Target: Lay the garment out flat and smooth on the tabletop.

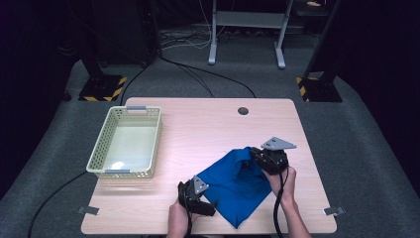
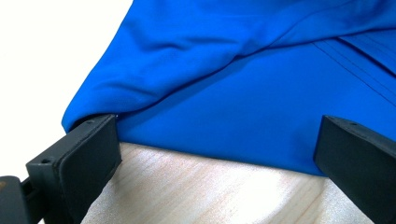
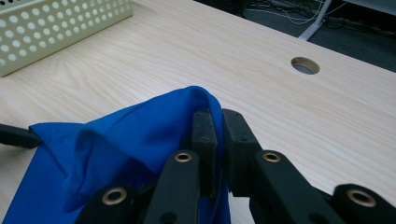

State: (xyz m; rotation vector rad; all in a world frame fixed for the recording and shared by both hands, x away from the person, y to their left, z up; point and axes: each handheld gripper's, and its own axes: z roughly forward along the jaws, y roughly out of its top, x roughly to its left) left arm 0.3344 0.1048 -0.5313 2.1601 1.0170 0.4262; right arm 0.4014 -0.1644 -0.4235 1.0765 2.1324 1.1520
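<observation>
Blue cloth (image 1: 237, 183) near desk (image 1: 208, 124) front edge, right gripper (image 3: 218, 122) clenched on its raised fold, left gripper (image 2: 215, 154) released at its near edge, basket (image 1: 101, 153) well apart left.

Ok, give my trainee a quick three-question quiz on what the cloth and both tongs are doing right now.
1. True or false: the right tongs are shut on the blue cloth.
2. How do the jaws of the left tongs stand? A: shut on the cloth. B: wide apart at the cloth's edge. C: inside the basket.
3. What lies inside the basket?

Key:
1. True; a fold of cloth is pinched between the jaws and lifted off the table.
2. B; one jaw sits under a fold, the other beside the hem.
3. Nothing; it is empty.
</observation>
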